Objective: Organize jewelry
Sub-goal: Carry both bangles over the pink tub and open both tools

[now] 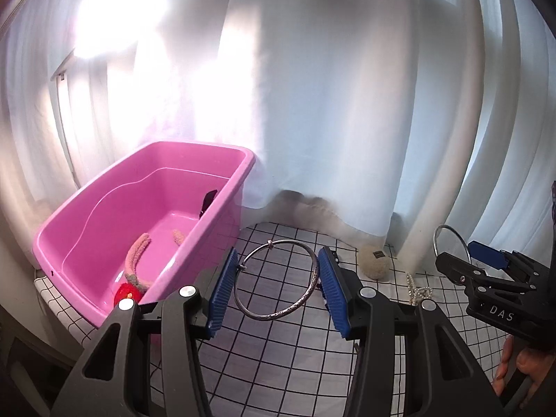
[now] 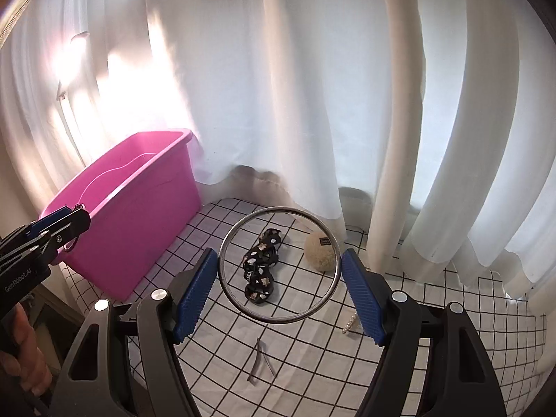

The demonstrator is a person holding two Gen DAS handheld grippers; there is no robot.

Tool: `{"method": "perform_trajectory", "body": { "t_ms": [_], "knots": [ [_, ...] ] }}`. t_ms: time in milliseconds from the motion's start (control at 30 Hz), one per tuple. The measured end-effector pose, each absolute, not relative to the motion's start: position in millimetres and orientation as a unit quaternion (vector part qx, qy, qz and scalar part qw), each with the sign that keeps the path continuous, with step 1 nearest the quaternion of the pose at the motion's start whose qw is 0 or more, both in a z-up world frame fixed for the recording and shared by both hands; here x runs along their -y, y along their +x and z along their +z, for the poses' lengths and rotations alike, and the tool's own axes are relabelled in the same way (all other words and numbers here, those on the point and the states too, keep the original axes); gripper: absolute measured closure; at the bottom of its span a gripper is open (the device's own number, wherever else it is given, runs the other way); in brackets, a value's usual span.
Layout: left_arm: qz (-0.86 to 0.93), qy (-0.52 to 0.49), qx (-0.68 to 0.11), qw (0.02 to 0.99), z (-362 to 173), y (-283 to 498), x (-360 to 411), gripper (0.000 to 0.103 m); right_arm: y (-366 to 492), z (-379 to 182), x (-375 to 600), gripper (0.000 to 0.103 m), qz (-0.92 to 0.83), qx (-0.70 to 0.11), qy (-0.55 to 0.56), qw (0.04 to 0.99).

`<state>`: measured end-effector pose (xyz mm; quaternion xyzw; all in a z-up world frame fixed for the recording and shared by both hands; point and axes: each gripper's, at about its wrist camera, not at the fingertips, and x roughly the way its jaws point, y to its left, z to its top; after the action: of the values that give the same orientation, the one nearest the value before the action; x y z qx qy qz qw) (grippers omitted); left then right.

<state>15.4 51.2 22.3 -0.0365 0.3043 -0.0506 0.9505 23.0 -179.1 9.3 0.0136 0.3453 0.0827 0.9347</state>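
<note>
My left gripper is shut on a silver bangle with a small bead, held by its sides above the checked cloth, right beside the pink tub. My right gripper is shut on a larger plain silver bangle, also held across its width above the cloth. The tub holds a pink fuzzy headband, a red item and a black clip. On the cloth lie a black patterned hair tie, a cream pompom, a pearl strand and a dark hairpin.
White curtains hang right behind the table. The checked cloth covers the table; its left edge drops off just past the tub. The right gripper shows in the left wrist view, the left gripper in the right wrist view.
</note>
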Motion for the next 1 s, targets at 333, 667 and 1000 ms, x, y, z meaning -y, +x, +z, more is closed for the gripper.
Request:
{"method": "perform_trajectory", "body": {
  "t_ms": [333,667,1000],
  "knots": [
    [0.032,-0.044,-0.292,0.955,46,60,-164,0.056,83,50,57,0.032,0.166,-0.308,0.004,0.937],
    [0.079,-0.053,-0.329,0.94,24,97,-238,0.056,138,47,-51,0.032,0.225,-0.33,-0.034,0.916],
    [0.086,-0.05,-0.383,0.919,-11,122,-265,0.056,176,5,-103,0.032,0.221,-0.396,-0.051,0.89]
  ]
}}
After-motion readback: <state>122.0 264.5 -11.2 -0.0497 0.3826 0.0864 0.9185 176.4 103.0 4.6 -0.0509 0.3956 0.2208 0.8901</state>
